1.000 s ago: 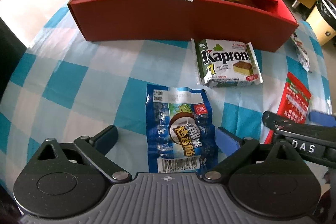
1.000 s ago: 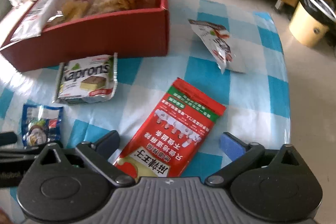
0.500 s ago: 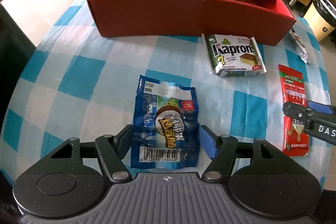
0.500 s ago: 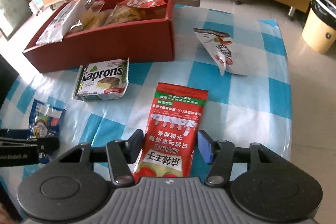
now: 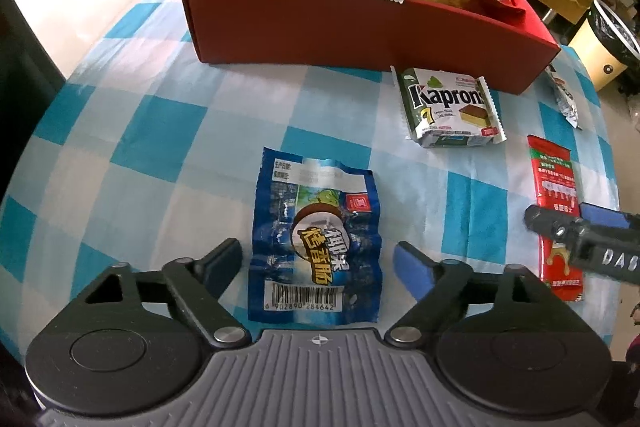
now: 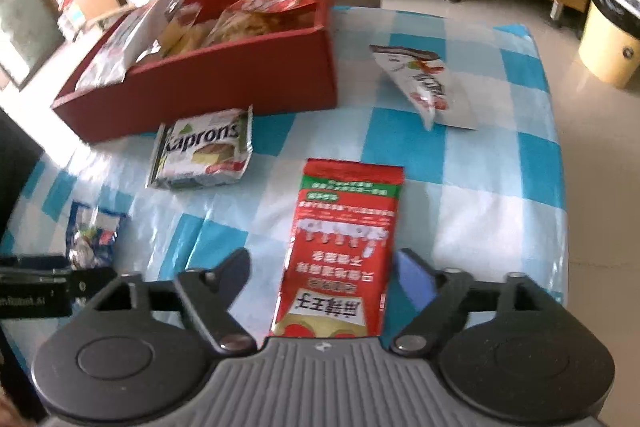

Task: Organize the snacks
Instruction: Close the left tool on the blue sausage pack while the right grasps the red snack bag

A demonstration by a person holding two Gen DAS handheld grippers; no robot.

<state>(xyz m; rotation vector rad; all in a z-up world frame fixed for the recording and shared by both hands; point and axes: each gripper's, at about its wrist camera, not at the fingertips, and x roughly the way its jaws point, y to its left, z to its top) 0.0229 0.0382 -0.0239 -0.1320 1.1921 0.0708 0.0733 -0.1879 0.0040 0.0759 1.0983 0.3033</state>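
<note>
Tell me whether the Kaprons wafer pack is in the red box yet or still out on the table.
Out. The Kaprons pack lies flat on the checkered cloth, just in front of the red box wall, with neither gripper at it.

A matt checked cloth (image 5: 160,131) carries a crinkled, glossy blue foil packet (image 5: 316,243). Beyond the packet stands a matt red cardboard box (image 5: 360,31). Right of the packet, a glossy red sachet (image 6: 344,251) shines smooth.

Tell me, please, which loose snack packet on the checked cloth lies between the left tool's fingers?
The crinkled blue coconut packet; the green Kaprons wafer pack, long red sachet and white pouch lie elsewhere.
</note>
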